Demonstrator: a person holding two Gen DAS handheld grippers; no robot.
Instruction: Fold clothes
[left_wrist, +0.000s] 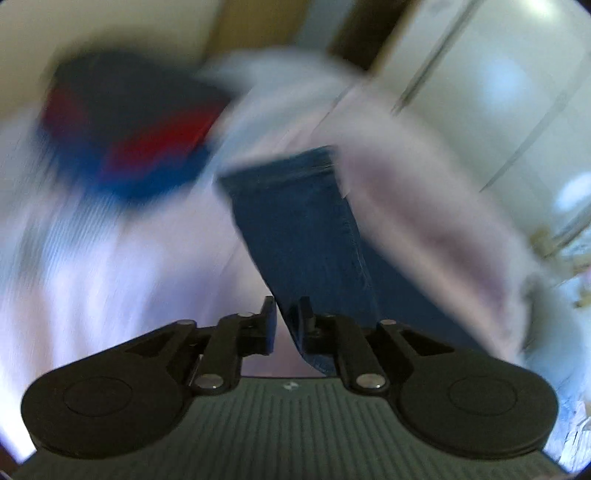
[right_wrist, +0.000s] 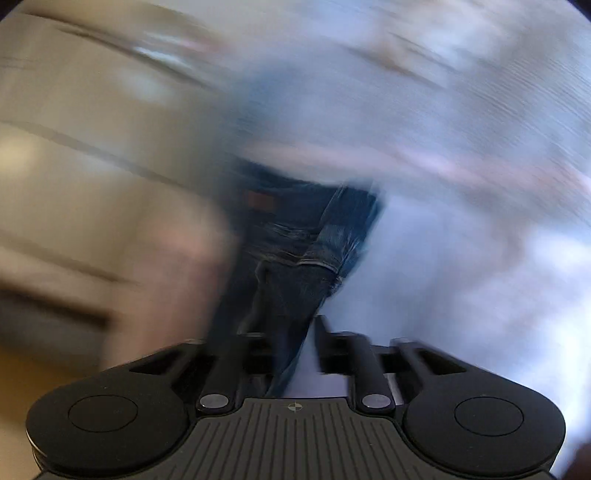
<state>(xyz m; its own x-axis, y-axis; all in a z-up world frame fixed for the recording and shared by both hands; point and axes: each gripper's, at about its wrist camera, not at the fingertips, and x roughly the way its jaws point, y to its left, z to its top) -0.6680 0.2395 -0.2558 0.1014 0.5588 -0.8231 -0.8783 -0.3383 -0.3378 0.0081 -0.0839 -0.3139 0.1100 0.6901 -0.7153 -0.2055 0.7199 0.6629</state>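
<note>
Now both grippers on jeans (left_wrist: 303, 229): left gripper (left_wrist: 289, 317) fingers pinched narrow on denim edge, right gripper (right_wrist: 291, 339) fingers half-wide, denim between, grip unclear. Jeans' long axis runs straight away from fingers over pale bed (left_wrist: 110, 258).

So the count: 1 pair of blue jeans (left_wrist: 299, 236), 1 pile of folded clothes (left_wrist: 125, 136) in dark blue and red toward the far left of the pale bed cover (left_wrist: 92, 266), and 2 grippers, 1 left (left_wrist: 290, 317) and 1 right (right_wrist: 291, 347). Too blurry for more.
</note>
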